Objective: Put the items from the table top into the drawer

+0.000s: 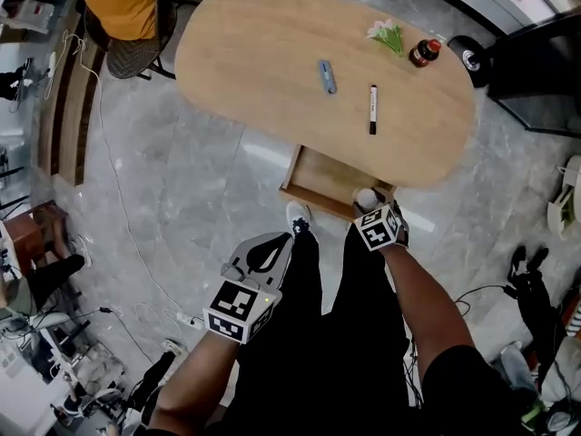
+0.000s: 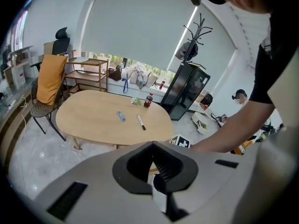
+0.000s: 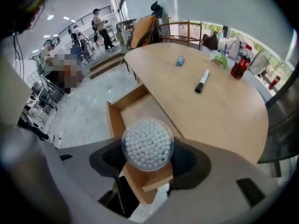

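On the oval wooden table (image 1: 272,53) lie a blue item (image 1: 327,76) and a black marker (image 1: 372,109). A small flower sprig (image 1: 388,35) and a red-capped bottle (image 1: 424,52) stand near its far end. An open wooden drawer (image 1: 322,182) juts out under the near edge. My right gripper (image 1: 367,202) is shut on a round clear jar of cotton swabs (image 3: 147,143), held over the drawer's (image 3: 135,108) near corner. My left gripper (image 1: 263,254) hangs low beside the person's legs, jaws together and empty (image 2: 154,160).
A chair draped in orange cloth (image 1: 127,16) stands at the table's far left. A black cabinet (image 1: 536,71) stands to the right. Cables run over the grey floor (image 1: 136,243) on the left. The person's black-clad legs (image 1: 336,334) are just before the drawer.
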The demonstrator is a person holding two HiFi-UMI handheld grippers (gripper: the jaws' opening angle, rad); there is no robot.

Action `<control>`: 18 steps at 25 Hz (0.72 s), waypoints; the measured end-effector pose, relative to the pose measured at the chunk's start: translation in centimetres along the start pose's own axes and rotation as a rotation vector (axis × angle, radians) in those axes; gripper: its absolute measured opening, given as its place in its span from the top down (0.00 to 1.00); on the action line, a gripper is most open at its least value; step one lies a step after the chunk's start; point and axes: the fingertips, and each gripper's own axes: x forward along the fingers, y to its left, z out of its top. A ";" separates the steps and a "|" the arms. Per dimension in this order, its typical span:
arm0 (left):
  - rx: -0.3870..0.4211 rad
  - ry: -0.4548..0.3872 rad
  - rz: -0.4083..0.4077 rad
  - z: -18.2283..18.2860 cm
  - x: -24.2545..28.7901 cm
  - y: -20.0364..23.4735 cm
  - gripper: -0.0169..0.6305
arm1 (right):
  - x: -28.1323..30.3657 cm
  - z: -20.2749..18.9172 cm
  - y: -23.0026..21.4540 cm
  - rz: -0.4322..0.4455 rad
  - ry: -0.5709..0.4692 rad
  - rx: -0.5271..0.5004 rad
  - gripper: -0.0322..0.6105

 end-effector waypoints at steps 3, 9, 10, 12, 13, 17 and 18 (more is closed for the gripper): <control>0.000 0.012 -0.001 -1.0 0.0 0.1 0.97 | 3.7 -3.1 0.8 -0.015 0.085 0.011 0.56; 0.013 0.034 0.005 -2.6 0.3 1.4 0.97 | 9.4 -5.2 -1.0 -0.117 0.173 -0.058 0.55; 0.015 0.037 0.005 -2.9 0.3 1.6 0.97 | 9.8 -5.4 -1.2 -0.132 0.179 -0.072 0.55; 0.021 0.046 0.005 -3.5 0.2 1.9 0.97 | 10.5 -5.8 -1.3 -0.152 0.191 -0.101 0.55; 0.024 0.050 0.005 -3.7 0.1 2.0 0.97 | 10.8 -6.1 -1.3 -0.154 0.199 -0.112 0.55; 0.028 0.061 0.010 -4.4 -0.2 2.8 0.97 | 11.4 -6.8 -1.4 -0.134 0.221 -0.117 0.55; 0.030 0.062 0.010 -4.5 -0.3 3.0 0.97 | 11.4 -6.8 -1.3 -0.130 0.223 -0.115 0.55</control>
